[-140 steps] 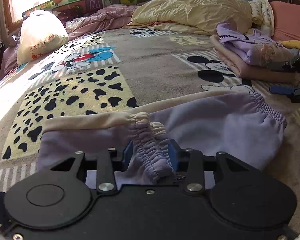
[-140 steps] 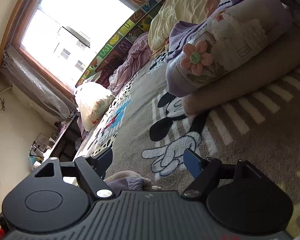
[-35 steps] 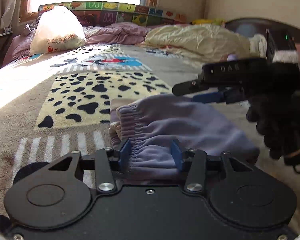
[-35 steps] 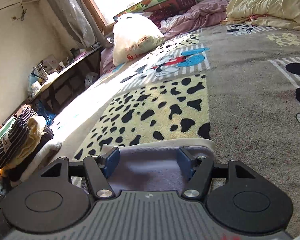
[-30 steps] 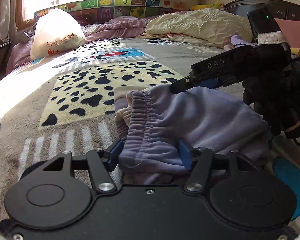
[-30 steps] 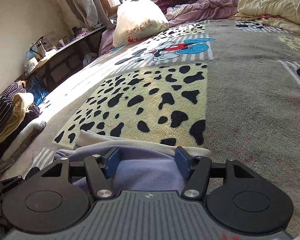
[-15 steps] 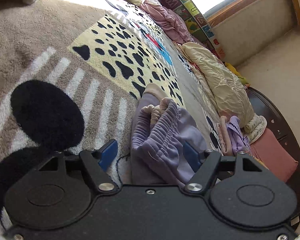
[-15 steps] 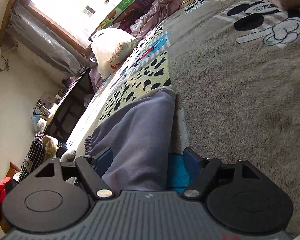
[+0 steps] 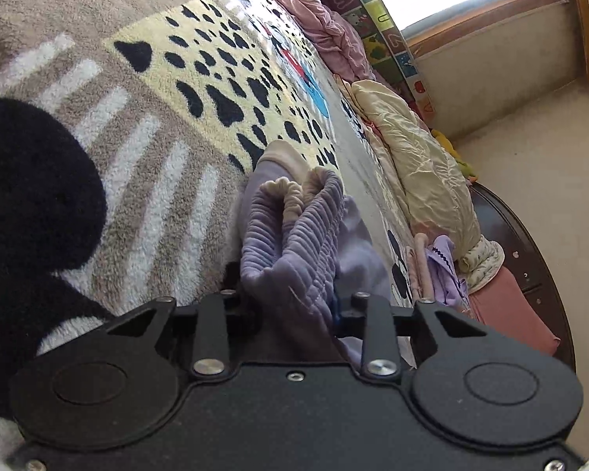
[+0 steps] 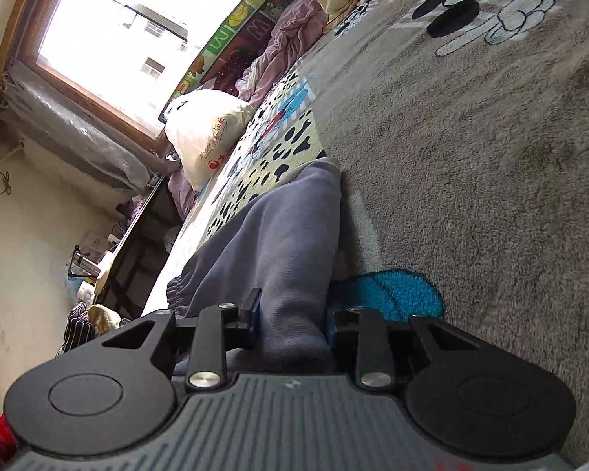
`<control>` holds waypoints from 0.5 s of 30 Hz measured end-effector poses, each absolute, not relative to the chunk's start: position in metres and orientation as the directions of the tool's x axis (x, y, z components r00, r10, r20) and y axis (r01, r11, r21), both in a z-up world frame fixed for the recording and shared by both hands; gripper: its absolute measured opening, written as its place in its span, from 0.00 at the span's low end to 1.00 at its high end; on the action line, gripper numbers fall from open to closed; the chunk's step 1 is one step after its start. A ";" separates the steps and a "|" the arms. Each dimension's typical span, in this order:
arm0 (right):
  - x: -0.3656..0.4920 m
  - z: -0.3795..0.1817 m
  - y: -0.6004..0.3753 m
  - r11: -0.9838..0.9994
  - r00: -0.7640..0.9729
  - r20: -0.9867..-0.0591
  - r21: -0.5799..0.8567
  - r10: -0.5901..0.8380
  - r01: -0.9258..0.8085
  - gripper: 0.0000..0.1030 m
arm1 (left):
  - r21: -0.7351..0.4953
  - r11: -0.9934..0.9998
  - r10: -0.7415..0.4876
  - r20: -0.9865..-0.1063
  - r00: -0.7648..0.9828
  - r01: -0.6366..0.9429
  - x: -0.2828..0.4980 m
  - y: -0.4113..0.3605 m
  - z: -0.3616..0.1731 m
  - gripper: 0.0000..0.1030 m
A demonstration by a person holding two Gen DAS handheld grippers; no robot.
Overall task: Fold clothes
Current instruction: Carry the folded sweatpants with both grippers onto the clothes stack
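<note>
Gripping the folded lilac trousers (image 9: 294, 231) from both ends, I had my left gripper (image 9: 290, 306) clenched on the bunched elastic waistband and my right gripper (image 10: 292, 314) clamped on the smooth folded end (image 10: 290, 235). The bundle lay on the patterned blanket (image 9: 157, 149), pinched on both sides so the layers wouldn't slide apart. Judging by the folded stack (image 9: 439, 271) near the headboard, I meant to carry it there.

Open blanket (image 10: 471, 165) is stretching ahead of the right gripper, leaving room to pass. The folded trousers (image 9: 294, 235) are filling the space before both grippers. A cream quilt (image 9: 420, 157) and stacked clothes (image 9: 439, 271) are crowding the far side.
</note>
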State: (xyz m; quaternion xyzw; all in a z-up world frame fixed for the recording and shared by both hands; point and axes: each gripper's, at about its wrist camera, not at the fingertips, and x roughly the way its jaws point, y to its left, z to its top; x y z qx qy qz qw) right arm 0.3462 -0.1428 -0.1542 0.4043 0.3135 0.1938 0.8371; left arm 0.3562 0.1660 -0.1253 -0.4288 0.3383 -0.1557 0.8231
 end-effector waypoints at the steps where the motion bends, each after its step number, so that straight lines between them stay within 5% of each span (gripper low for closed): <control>1: 0.348 -0.146 -0.139 0.587 0.729 -0.344 0.804 0.592 -0.097 0.25 | -0.821 0.570 -0.545 -0.405 0.735 -0.030 0.353 0.171 -0.120 0.25; 7: 0.373 -0.095 -0.089 0.542 0.654 -0.266 0.798 0.708 -0.263 0.27 | -0.871 0.488 -0.448 -0.315 0.837 -0.066 0.313 0.235 -0.087 0.26; 8: 0.381 -0.093 -0.076 0.568 0.634 -0.301 0.777 0.712 -0.270 0.46 | -0.863 0.496 -0.419 -0.336 0.843 -0.097 0.308 0.245 -0.090 0.30; 10: 0.397 -0.101 -0.053 0.672 0.612 -0.437 0.708 0.660 -0.219 0.66 | -0.842 0.510 -0.382 -0.407 0.830 -0.179 0.302 0.263 -0.104 0.66; 15: 0.383 -0.132 -0.053 0.602 0.620 -0.425 0.793 0.660 -0.098 0.73 | -0.847 0.488 -0.411 -0.436 0.801 -0.210 0.291 0.281 -0.117 0.69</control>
